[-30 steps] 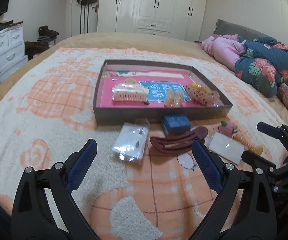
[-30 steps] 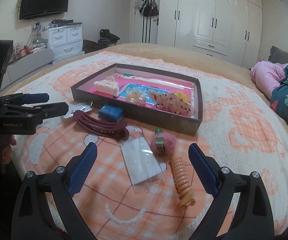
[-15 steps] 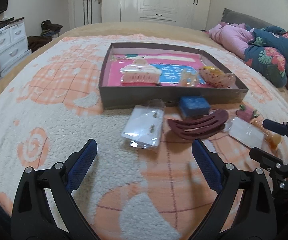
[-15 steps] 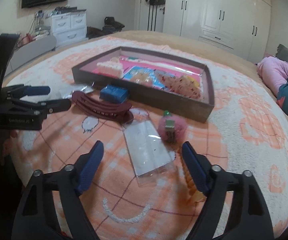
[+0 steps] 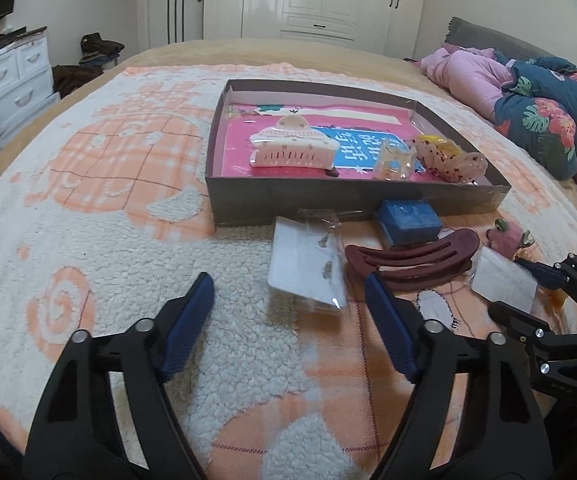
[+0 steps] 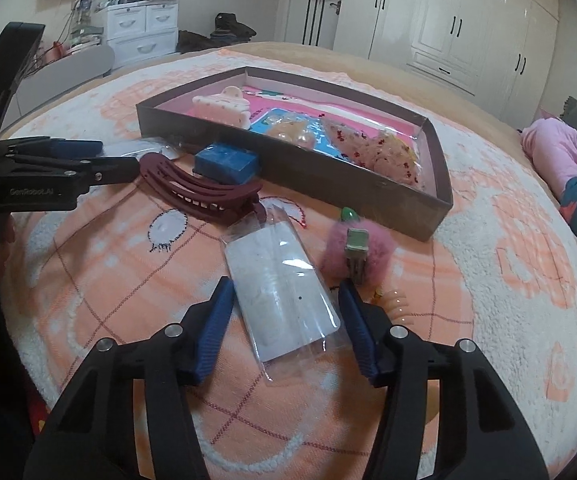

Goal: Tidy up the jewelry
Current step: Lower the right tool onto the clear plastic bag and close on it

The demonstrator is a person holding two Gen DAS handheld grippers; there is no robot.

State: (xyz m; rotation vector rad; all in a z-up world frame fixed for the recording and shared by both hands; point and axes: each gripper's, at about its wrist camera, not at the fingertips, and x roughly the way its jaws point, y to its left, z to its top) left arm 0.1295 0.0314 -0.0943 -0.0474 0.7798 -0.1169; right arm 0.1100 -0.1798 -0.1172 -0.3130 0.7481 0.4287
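My left gripper (image 5: 288, 284) hovers low over the blanket, jaws closing. The near end of a clear earring packet (image 5: 308, 268) lies between its fingertips, untouched. My right gripper (image 6: 286, 285) straddles a second clear packet (image 6: 280, 292), jaws closing, with its pads close beside the packet's edges and not pressing. A brown box (image 5: 328, 200) with a pink lining holds a cream claw clip (image 5: 292, 146) and other clips. In front of the box lie a maroon hair clip (image 6: 200, 194), a small blue box (image 6: 226, 162), a pink fuzzy clip (image 6: 352, 248) and an orange spiral tie (image 6: 394, 308).
All this lies on a bed under an orange-and-white fleece blanket (image 5: 108, 220). Pink and floral bedding (image 5: 528, 96) is piled at the far right. White drawers (image 6: 144, 28) and wardrobes (image 6: 468, 32) stand beyond the bed. A hand holds the left gripper (image 6: 100, 156) near the maroon clip.
Both grippers have come down and forward toward the packets. Both pairs of jaws have narrowed, the right one more, and now flank their packets.
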